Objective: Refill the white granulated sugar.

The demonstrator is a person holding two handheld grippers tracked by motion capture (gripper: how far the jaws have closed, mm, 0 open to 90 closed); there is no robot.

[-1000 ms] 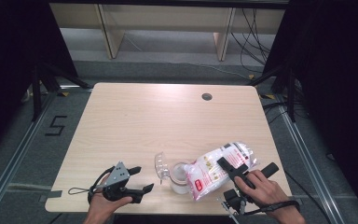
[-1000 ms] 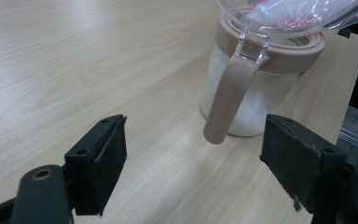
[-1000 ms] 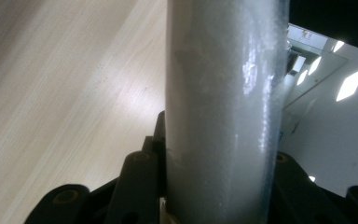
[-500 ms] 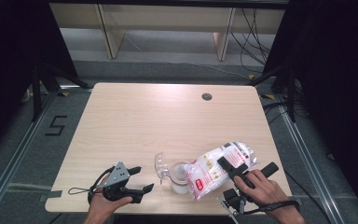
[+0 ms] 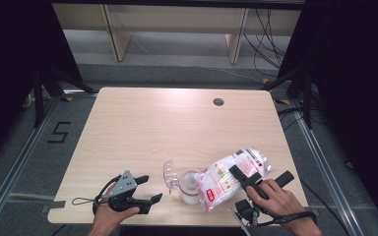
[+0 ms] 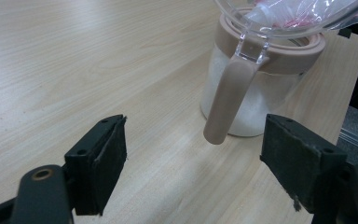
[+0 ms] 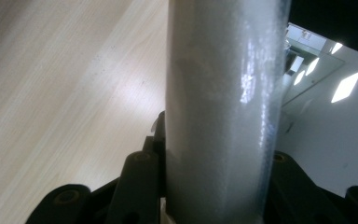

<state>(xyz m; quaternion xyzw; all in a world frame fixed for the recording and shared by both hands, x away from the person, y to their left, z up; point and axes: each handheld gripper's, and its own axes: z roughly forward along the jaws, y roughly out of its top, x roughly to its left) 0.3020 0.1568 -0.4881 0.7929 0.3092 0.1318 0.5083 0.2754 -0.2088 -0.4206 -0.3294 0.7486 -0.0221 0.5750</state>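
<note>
A clear jar (image 5: pixel 189 187) with a beige rim, a beige handle (image 6: pixel 227 95) and white powder inside stands near the table's front edge, its clear lid (image 5: pixel 170 174) flipped open to the left. A plastic bag of white powder (image 5: pixel 230 175) with red print is tilted over the jar's mouth. My right gripper (image 5: pixel 250 180) is shut on the bag, whose white body (image 7: pixel 221 107) sits pressed between its jaws. My left gripper (image 5: pixel 149 188) rests on the table left of the jar, open and holding nothing, the jar's handle a little beyond its jaws (image 6: pixel 193 163).
The light wooden table (image 5: pixel 177 128) has a round cable hole (image 5: pixel 218 102) at the back right. Dark stands and cables flank the table on the floor. The table's front edge runs just below both hands.
</note>
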